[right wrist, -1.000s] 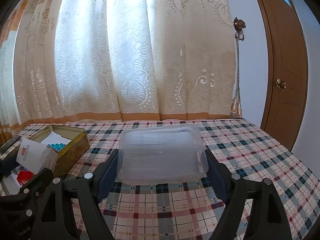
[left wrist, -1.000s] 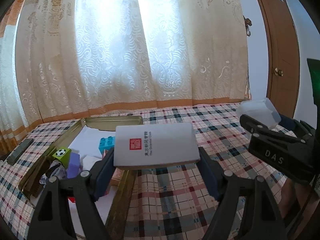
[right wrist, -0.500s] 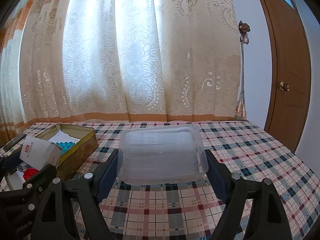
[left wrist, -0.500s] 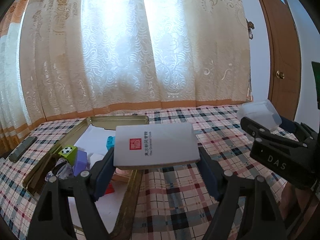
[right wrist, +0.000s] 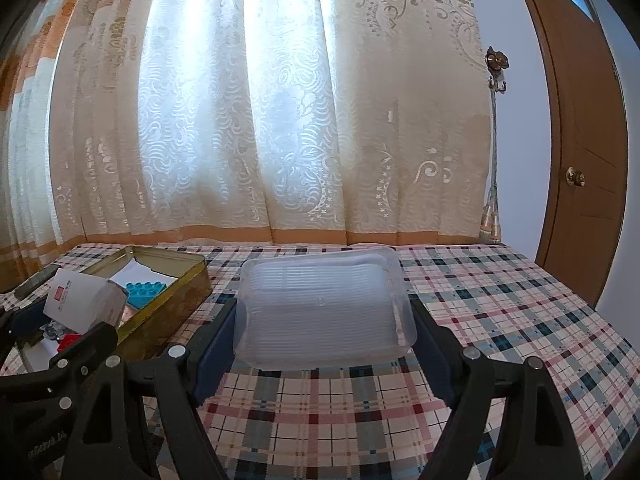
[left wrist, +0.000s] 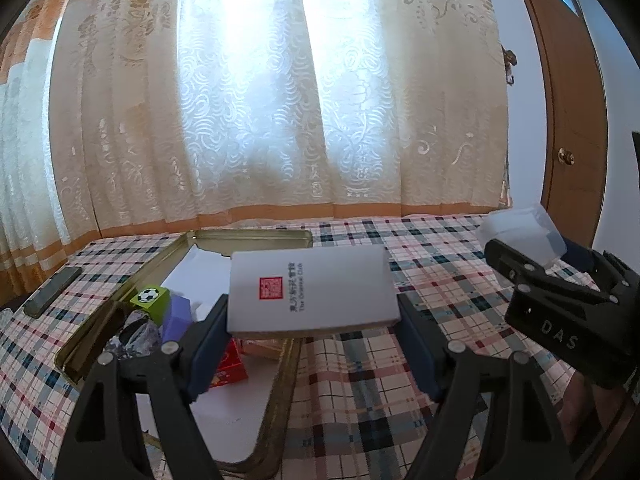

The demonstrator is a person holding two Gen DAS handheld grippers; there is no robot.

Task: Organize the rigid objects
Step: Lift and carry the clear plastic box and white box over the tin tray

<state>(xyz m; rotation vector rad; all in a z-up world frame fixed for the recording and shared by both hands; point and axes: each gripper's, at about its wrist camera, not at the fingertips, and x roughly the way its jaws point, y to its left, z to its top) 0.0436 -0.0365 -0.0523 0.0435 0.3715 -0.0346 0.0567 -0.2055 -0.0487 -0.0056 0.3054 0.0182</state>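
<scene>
Left tool [left wrist: 312,320] clamped on white box [left wrist: 312,290], held above gold tin [left wrist: 248,238] edge. Right tool [right wrist: 324,340] clamped on clear plastic container [right wrist: 324,312], held over plaid desk [right wrist: 500,312], right of tin.

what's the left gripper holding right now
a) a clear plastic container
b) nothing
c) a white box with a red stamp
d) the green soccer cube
c: the left gripper is clamped on the white box with a red stamp, held above the gold tin; the clear plastic container is in the right gripper.
</scene>
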